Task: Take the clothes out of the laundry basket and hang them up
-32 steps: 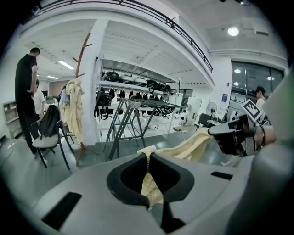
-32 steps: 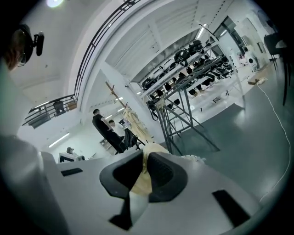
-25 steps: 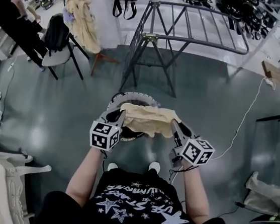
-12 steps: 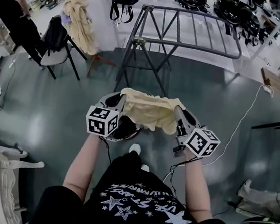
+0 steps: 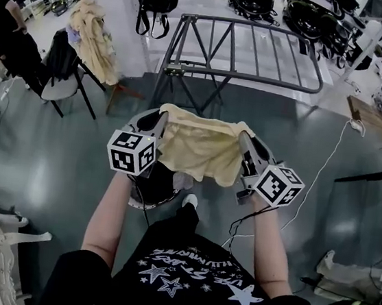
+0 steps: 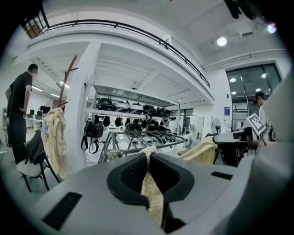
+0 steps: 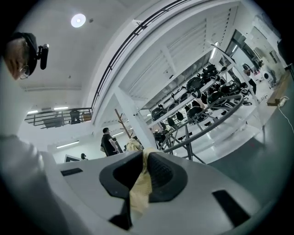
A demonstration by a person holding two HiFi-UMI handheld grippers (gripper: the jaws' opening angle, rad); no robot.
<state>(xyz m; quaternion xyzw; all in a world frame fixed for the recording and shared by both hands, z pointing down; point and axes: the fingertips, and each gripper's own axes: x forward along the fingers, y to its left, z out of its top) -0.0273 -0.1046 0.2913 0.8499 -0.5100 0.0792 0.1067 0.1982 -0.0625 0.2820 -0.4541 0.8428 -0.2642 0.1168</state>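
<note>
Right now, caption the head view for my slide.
Left tool and right tool grip a cream garment stretched between them above the laundry basket, facing the drying rack.

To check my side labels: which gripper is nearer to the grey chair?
Left. The left gripper grips the edge of the yellow cloth on the side toward the grey chair; the right gripper grips the opposite edge, beyond the cloth from the chair.

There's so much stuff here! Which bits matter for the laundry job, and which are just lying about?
In the job: cream garment, left gripper, right gripper, laundry basket, drying rack.
Just about: chair, black bag, white cable, draped cream cloth.
</note>
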